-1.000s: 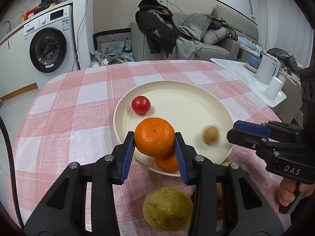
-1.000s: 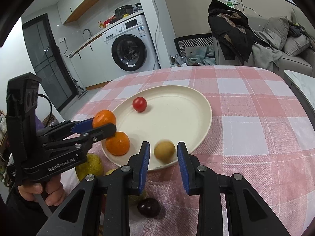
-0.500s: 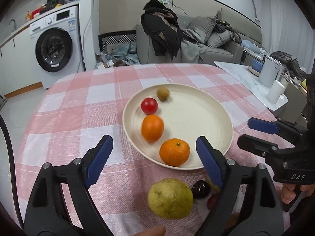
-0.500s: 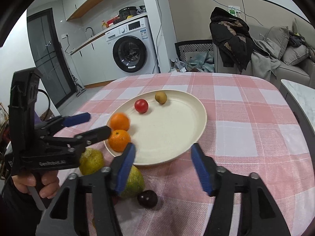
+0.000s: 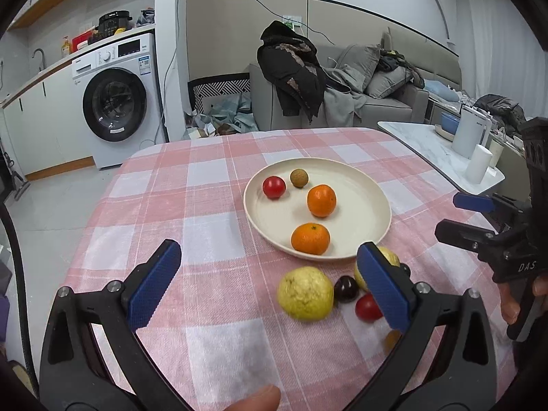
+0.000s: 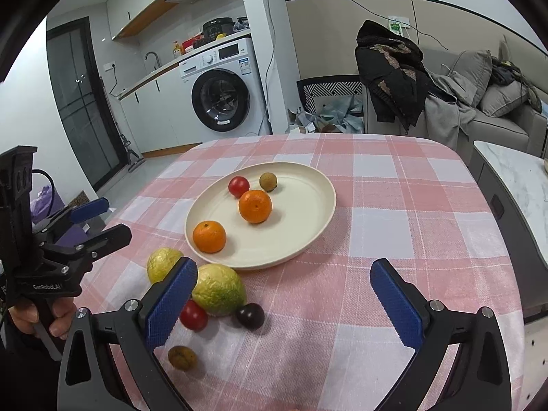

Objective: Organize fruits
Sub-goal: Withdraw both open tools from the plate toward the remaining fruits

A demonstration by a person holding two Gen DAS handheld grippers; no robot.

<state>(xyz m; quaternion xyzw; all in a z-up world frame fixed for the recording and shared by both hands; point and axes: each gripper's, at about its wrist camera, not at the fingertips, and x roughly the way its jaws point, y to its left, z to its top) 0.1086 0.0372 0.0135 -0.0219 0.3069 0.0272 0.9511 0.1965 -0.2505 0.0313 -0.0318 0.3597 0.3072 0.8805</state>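
Note:
A cream plate (image 5: 373, 205) (image 6: 308, 219) on the pink checked table holds two oranges (image 5: 311, 238) (image 5: 321, 200), a red tomato (image 5: 274, 187) and a small brown fruit (image 5: 299, 178). In front of the plate lie a yellow-green guava (image 5: 305, 293), a second one (image 6: 219, 289), a dark cherry (image 6: 250, 315), a red tomato (image 6: 194, 315) and a small brown fruit (image 6: 182, 358). My left gripper (image 5: 267, 287) is open and empty, above the table near the loose fruit. My right gripper (image 6: 281, 304) is open and empty, right of the loose fruit.
A marble side table (image 5: 428, 147) with a white jug (image 5: 469, 137) and cup stands to the right. A sofa with clothes (image 5: 294, 78) and a washing machine (image 5: 116, 102) lie beyond the table's far edge.
My left gripper let go of an orange, which now lies on the plate, and opened wide. The small brown fruit rolled to the plate's far side. Both grippers drew back and opened.

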